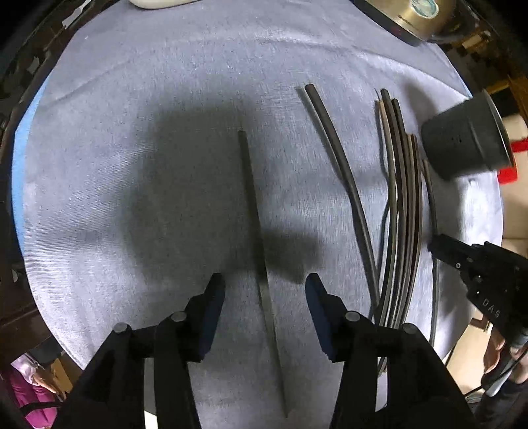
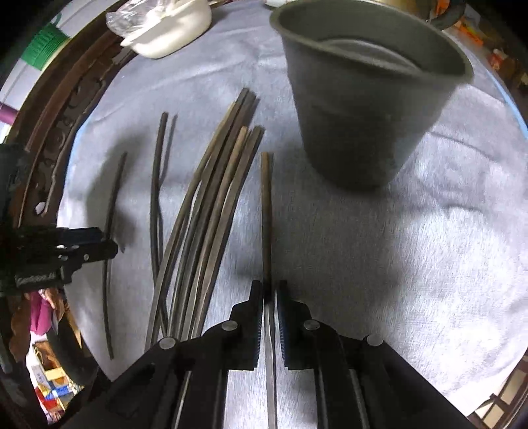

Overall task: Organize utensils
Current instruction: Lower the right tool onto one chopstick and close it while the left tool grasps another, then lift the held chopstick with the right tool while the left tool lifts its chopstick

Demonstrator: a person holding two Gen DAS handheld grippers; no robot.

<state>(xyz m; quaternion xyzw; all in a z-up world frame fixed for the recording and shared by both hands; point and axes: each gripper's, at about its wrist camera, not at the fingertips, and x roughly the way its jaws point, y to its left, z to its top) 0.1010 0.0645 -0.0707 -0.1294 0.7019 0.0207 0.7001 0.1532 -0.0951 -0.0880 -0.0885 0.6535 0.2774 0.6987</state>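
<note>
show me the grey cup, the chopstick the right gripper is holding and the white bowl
grey cup (image 2: pixel 359 125), right wrist view, on its outer wall
held chopstick (image 2: pixel 266 211), right wrist view, mid-shaft ahead of the fingers
white bowl (image 2: pixel 171 31), right wrist view, on its side

A pale blue-grey cloth (image 2: pixel 412 247) covers the round bench. At its far edge sit a white dish (image 2: pixel 171 29) holding crumpled clear plastic (image 2: pixel 132 16), and a brass-coloured pot (image 1: pixel 425 16).

**Tool Appearance**

Left tool (image 1: pixel 265 290): black linkage arms with round grey pivot pins; fingers (image 1: pixel 211 316) faced with dark blue pads. Right tool (image 2: pixel 270 297): same black build, grey pins, blue-edged pads. In the left view its housing carries white "DAS" lettering and small screws; bare skin and a grey handle show beneath.
</note>
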